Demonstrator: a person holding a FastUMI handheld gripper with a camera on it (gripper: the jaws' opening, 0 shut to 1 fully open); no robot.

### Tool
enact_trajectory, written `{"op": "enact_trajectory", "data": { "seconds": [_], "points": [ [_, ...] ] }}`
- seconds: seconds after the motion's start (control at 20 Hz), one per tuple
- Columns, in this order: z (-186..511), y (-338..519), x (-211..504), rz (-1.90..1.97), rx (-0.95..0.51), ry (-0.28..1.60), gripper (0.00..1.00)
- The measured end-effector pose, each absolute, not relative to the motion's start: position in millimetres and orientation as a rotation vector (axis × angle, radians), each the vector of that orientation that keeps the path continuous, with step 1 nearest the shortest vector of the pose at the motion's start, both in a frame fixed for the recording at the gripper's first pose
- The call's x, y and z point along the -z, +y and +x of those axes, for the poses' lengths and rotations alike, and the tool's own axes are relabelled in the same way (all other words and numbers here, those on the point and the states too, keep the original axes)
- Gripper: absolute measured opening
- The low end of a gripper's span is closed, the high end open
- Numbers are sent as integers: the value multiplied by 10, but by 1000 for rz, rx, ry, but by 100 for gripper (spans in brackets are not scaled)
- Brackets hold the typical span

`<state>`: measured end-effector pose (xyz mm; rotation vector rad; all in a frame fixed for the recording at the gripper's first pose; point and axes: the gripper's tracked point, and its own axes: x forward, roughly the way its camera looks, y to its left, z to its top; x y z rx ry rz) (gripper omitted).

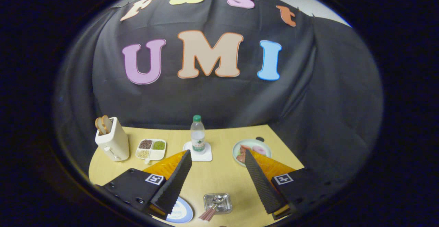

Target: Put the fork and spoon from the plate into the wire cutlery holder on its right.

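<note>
wire cutlery holder [217, 203], square and shiny, holds the spoon [217, 199] and fork [208, 214] between the spread, empty gripper [218, 156] fingers; round plate [180, 212] just beside it.

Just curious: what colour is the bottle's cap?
Green; the gripper view shows the cap beyond the open fingers.

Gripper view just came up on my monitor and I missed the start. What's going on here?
A hand-held gripper hovers open above a wooden table, holding nothing. Below, between its fingers, sits the wire holder with cutlery already in it, handles sticking out towards the camera. A plate lies just left of it, partly hidden by the left finger. Beyond are a toaster, a bottle and a food dish.
</note>
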<state>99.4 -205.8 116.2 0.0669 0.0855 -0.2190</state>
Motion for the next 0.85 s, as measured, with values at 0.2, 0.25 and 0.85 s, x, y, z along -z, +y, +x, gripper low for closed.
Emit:
{"op": "enact_trajectory", "data": {
  "seconds": [0.2, 0.25, 0.85],
  "points": [
    [931, -1995, -1409, 25, 199, -42, 99],
    [907, -1966, -1438, 27, 194, -53, 99],
    [801, -1913, -1550, 119, 160, -109, 99]
  ]
}}
